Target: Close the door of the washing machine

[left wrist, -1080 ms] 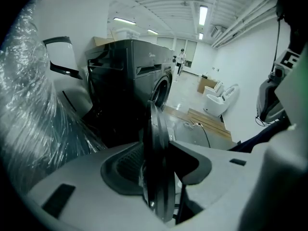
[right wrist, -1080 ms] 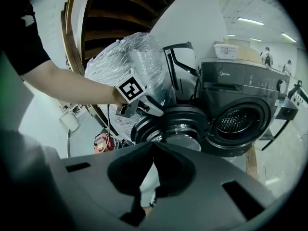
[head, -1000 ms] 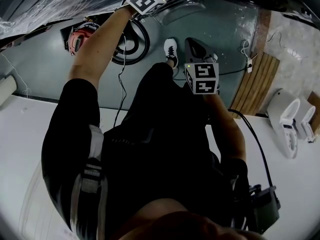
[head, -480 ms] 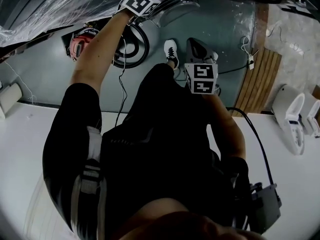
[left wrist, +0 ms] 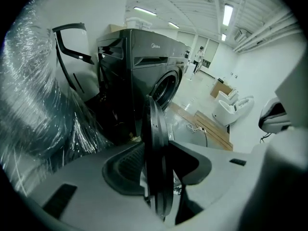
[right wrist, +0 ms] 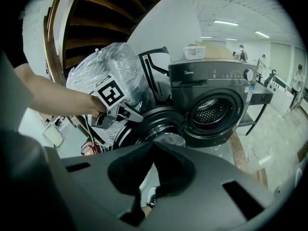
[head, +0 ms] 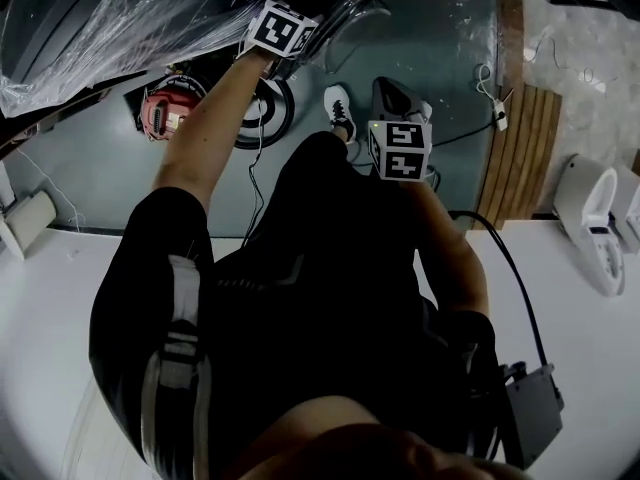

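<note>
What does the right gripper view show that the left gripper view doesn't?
Only the right gripper view: the left gripper and the person's forearm at the door, the drum opening seen front-on, and the right gripper, jaws shut and empty. Only the left gripper view: the door edge-on between the left jaws, white fixtures and wooden boards. Both: the dark washing machine, its open door, and the plastic-wrapped bundle.

The head view looks steeply down. The left gripper view is very near the door (left wrist: pixel 156 167) between its jaws; the right gripper view stands further back (both show the washing machine (right wrist: pixel 211 105) front).
</note>
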The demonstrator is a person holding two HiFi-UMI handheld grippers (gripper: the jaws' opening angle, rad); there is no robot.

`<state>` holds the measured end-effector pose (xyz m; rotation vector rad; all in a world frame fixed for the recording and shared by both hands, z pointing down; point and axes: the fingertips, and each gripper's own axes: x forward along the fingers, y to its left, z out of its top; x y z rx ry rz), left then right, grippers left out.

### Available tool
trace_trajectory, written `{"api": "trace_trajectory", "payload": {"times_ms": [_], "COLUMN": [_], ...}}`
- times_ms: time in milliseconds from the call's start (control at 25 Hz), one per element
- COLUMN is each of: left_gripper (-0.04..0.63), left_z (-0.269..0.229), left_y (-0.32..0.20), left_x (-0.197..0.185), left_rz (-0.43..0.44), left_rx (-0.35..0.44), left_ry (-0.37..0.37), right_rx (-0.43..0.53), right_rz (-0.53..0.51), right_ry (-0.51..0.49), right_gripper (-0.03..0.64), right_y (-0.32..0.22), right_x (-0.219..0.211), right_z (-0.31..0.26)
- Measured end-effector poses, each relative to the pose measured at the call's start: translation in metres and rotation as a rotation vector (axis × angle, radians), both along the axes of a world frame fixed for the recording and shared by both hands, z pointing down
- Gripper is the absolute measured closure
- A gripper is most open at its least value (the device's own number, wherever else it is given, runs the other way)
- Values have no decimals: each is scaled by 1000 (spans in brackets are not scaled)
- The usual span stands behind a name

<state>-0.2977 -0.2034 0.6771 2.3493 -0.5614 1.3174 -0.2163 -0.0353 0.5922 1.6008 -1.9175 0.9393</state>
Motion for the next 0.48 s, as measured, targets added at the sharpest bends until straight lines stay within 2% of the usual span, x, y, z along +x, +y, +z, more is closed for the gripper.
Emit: {"api": "trace_trajectory", "payload": {"times_ms": [320,480], "left_gripper": [439,439], "left_z": [5,6], "left_y": [37,55], "left_x": [38,58], "left_rz": [-88,-81], "left_rx": [-79,-95], "left_ry": [0,17], "right_rx": [-31,-33], "right_rz": [84,124], "right_ry": [-17,-30], "right_gripper": [612,612], "right_y": [18,25], "right_x": [27,37], "right_z": [12,11]}}
